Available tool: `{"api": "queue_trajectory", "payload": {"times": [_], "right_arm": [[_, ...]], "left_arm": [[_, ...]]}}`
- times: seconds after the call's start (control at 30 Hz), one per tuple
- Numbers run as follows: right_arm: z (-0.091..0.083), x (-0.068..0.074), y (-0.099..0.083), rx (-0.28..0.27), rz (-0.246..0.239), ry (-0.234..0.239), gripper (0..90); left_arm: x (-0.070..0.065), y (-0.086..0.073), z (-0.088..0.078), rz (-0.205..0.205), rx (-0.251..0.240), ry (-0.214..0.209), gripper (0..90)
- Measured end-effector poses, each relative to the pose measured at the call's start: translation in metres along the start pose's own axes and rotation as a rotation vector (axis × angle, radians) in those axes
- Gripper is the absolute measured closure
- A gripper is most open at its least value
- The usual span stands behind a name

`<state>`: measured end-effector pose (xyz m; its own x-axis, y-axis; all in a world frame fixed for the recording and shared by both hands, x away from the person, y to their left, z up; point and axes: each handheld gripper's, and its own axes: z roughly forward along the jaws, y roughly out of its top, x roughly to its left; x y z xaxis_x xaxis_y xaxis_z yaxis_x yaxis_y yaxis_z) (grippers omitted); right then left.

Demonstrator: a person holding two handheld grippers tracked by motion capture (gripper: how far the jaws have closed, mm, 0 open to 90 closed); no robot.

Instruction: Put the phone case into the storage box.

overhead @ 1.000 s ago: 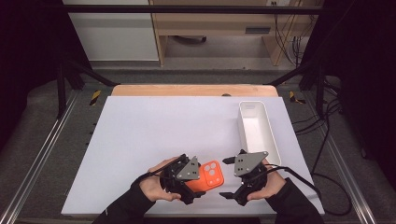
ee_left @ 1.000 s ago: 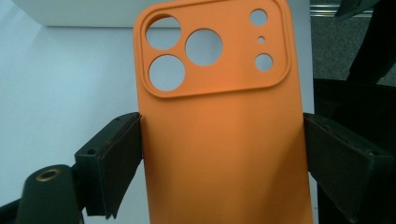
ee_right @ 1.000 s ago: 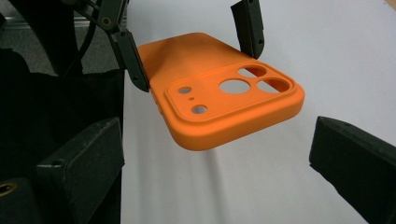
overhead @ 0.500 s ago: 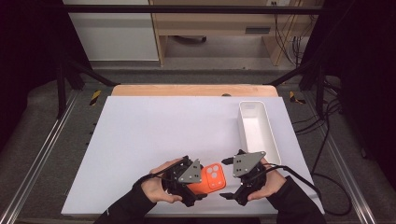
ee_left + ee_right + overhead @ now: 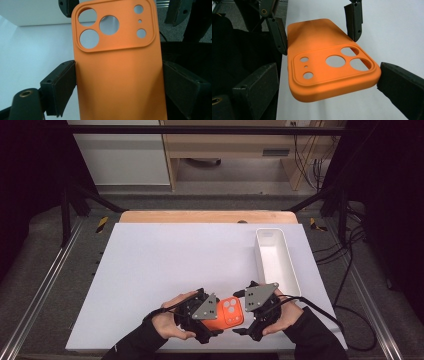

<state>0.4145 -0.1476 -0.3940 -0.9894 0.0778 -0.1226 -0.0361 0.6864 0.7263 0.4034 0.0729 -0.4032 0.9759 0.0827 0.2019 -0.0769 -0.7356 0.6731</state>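
Two grippers, one object: both hand-held grippers meet at a single orange, soft-looking silicone phone case [image 5: 226, 312] at lower centre of the high view, above the near edge of the white tabletop [image 5: 165, 265].
Left hand-held gripper [image 5: 202, 312]: pinching the lower, plain half of the case; in the left gripper view both black pads [image 5: 63, 82] press against the case's long sides.
Right hand-held gripper [image 5: 257, 306]: its jaws have just been closing, with the camera end of the case [image 5: 332, 67] between them; the right-of-frame pad [image 5: 399, 86] touches the corner, while the left-of-frame pad [image 5: 258, 87] stands apart, so no grip is made yet.
Progress: judged an early-to-middle stage; the case is lifted and presented between the hands, and the second hold remains to be completed. Any transfer or placing is still left.
White oblong plastic tray [image 5: 292, 270]: lies empty at right of centre in the high view, well apart from the case; possibly the destination, though this cannot be told.
Case appearance: back face towards the cameras, matt orange, rounded corners, raised rectangular camera island with three large round holes [image 5: 109, 25] and three smaller ones.
Case attitude: held roughly level, clear of the tabletop; no phone visible inside.
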Motion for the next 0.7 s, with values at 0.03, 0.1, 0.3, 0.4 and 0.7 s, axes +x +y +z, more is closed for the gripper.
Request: {"api": "queue_trajectory", "payload": {"times": [0.03,0.1,0.3,0.4,0.7], "right_arm": [[0.001,0.000,0.000,-0.002,0.002,0.006,4.3],[0.002,0.000,0.000,0.001,0.003,0.009,4.5],[0.006,-0.001,-0.001,-0.006,-0.005,0.023,5.3],[0.007,-0.002,-0.001,-0.013,-0.003,0.026,5.9],[0.013,-0.003,-0.002,-0.020,-0.016,0.045,8.8]], "left_arm": [[0.000,0.000,0.000,-0.001,0.001,-0.005,14.1],[-0.001,0.000,0.001,0.004,0.000,-0.001,14.1],[-0.001,0.000,0.002,0.006,0.001,-0.011,14.1],[-0.001,0.000,0.002,0.006,0.002,-0.011,14.1],[-0.001,0.000,0.001,0.006,-0.006,-0.017,14.2]]}}
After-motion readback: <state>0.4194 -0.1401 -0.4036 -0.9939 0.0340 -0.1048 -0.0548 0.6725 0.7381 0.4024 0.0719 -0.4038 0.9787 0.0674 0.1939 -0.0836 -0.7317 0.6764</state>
